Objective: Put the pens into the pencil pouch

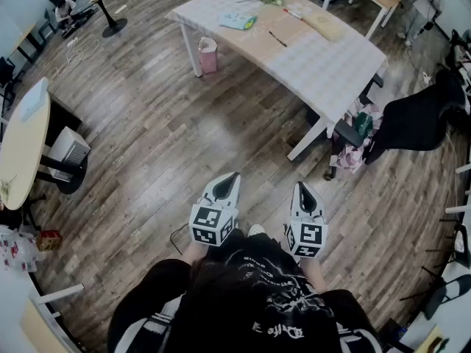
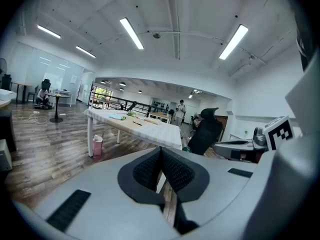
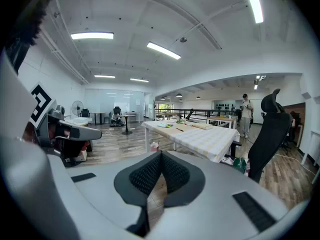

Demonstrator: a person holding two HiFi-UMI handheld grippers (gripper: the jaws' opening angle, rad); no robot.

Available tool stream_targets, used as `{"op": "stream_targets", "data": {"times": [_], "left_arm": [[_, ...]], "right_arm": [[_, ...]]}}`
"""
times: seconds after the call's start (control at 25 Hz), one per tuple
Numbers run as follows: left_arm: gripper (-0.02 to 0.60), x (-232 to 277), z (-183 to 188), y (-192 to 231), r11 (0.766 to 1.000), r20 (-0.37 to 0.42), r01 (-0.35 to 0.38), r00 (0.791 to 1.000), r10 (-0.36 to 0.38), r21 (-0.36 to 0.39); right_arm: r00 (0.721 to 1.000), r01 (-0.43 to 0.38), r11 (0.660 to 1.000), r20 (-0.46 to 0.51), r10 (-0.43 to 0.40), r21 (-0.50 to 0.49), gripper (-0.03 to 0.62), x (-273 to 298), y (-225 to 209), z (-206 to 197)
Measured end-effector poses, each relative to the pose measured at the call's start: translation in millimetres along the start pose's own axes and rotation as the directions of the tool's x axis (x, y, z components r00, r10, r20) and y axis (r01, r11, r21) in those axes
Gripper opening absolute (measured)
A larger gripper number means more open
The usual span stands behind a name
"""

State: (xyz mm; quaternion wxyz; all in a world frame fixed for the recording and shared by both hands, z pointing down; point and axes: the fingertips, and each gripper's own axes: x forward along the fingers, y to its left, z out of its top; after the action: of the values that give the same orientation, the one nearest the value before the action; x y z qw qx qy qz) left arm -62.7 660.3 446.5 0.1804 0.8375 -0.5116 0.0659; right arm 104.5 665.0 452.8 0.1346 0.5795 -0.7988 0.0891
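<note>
A long table [image 1: 316, 57] with a pale checked cloth stands across the room, well ahead of me. On it lie a black pen [image 1: 277, 39], a red-and-white pen [image 1: 293, 13], a teal pouch-like item [image 1: 238, 21] and a flat tan item [image 1: 324, 25]. My left gripper [image 1: 231, 177] and right gripper [image 1: 301, 188] are held side by side over the wood floor, far short of the table. Both are shut with nothing between the jaws. In the left gripper view the shut gripper [image 2: 161, 149] points toward the table [image 2: 150, 126]. The right gripper [image 3: 161, 154] also faces the table [image 3: 210, 136].
A pink bin [image 1: 208, 55] stands under the table's left end. A black office chair [image 1: 416, 120] and some bags [image 1: 357, 134] sit by its near right corner. A round-edged table [image 1: 22, 149] is at the left. A person [image 3: 245, 115] stands beyond the table.
</note>
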Motion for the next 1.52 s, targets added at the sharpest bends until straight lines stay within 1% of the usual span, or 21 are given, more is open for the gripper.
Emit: {"op": "stream_targets", "data": {"times": [0.28,0.48,0.64,0.68,0.72,0.76,0.8,0.84,0.88,0.92,0.96,1.12,1.28,1.52], "left_arm": [[0.02,-1,2,10,1.0,0.009,-0.012,1.0,0.012,-0.003],[0.02,4,7,3,1.0,0.027,-0.005,1.0,0.005,-0.007],[0.021,5,7,4,0.999,0.035,0.008,0.999,-0.006,-0.033],[0.021,5,6,4,0.999,0.037,0.012,0.999,-0.011,-0.039],[0.023,4,6,4,0.999,0.04,0.017,0.999,-0.015,-0.046],[0.025,4,7,4,0.998,0.045,0.022,0.999,-0.02,-0.052],[0.033,4,7,4,0.998,0.049,0.026,0.998,-0.024,-0.058],[0.061,4,8,5,0.998,0.053,0.029,0.998,-0.026,-0.062],[0.106,4,8,5,0.997,0.055,0.03,0.998,-0.027,-0.065],[0.133,4,7,6,0.997,0.054,0.029,0.998,-0.026,-0.066],[0.148,4,7,7,0.997,0.049,0.027,0.998,-0.024,-0.066],[0.236,4,7,13,0.997,0.027,0.04,0.999,-0.038,-0.059],[0.236,5,10,22,0.997,0.028,0.051,0.998,-0.049,-0.055],[0.236,15,18,37,0.994,0.03,0.104,0.994,-0.104,-0.024]], "right_arm": [[1.0,0.01,1.0,-0.001,-0.01,0.008,0.006,0,1,-3],[0.999,0.039,0.999,0.03,-0.04,0.015,0.008,-4,-12,0],[0.998,0.049,0.998,0.035,-0.05,0.032,0.011,-6,-20,-3],[0.998,0.044,0.998,0.031,-0.045,0.038,0.027,-6,-21,-5],[0.999,0.037,0.998,0.027,-0.038,0.047,0.078,-7,-22,-6],[0.999,0.031,0.998,0.026,-0.033,0.054,0.109,-8,-22,-7],[0.999,0.029,0.998,0.026,-0.031,0.059,0.118,-10,-24,-8],[0.999,0.029,0.998,0.026,-0.031,0.062,0.126,-12,-26,-8],[0.999,0.029,0.998,0.027,-0.03,0.064,0.143,-13,-28,-9],[0.999,0.028,0.997,0.029,-0.03,0.068,0.165,-14,-30,-9],[0.999,0.026,0.997,0.032,-0.028,0.076,0.189,-15,-32,-9],[0.999,0.021,0.995,0.045,-0.025,0.095,0.205,-14,-34,-5],[0.999,0.019,0.997,0.04,-0.022,0.077,0.21,-5,-23,-2],[0.999,0.031,0.998,0.041,-0.033,0.055,0.219,16,-4,3]]}}
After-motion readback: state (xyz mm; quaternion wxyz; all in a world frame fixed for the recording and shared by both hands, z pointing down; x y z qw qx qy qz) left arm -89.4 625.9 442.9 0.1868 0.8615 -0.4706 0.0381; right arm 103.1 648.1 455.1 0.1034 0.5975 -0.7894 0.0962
